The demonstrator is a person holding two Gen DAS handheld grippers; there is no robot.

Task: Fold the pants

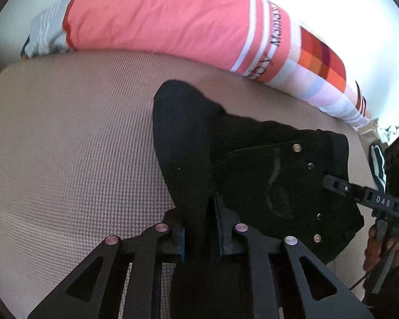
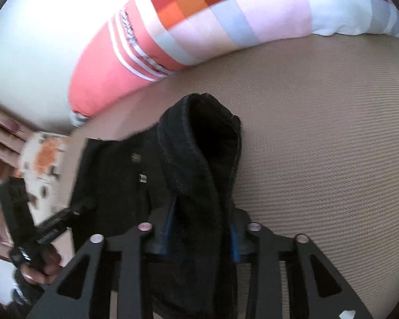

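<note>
Black pants (image 1: pixel 252 172) with metal rivets lie bunched on a beige woven mat (image 1: pixel 66 146). My left gripper (image 1: pixel 201 236) is shut on a narrow fold of the cloth, which fills the gap between its blue-edged pads. In the right wrist view a thick hemmed fold of the pants (image 2: pixel 199 172) runs forward between the jaws of my right gripper (image 2: pixel 202 239). Those jaws stand wider, and strips of blue pad show beside the cloth. Each view shows the other gripper's finger (image 1: pixel 335 186) (image 2: pixel 66 215) lying against the pants' outer edge.
A long pillow (image 1: pixel 159 18) (image 2: pixel 226 18) in coral, white stripes and coloured checks lies along the far side of the mat (image 2: pixel 319 133). A person's hand (image 2: pixel 45 263) holds the left tool. A wooden floor edge shows at far left in the right wrist view.
</note>
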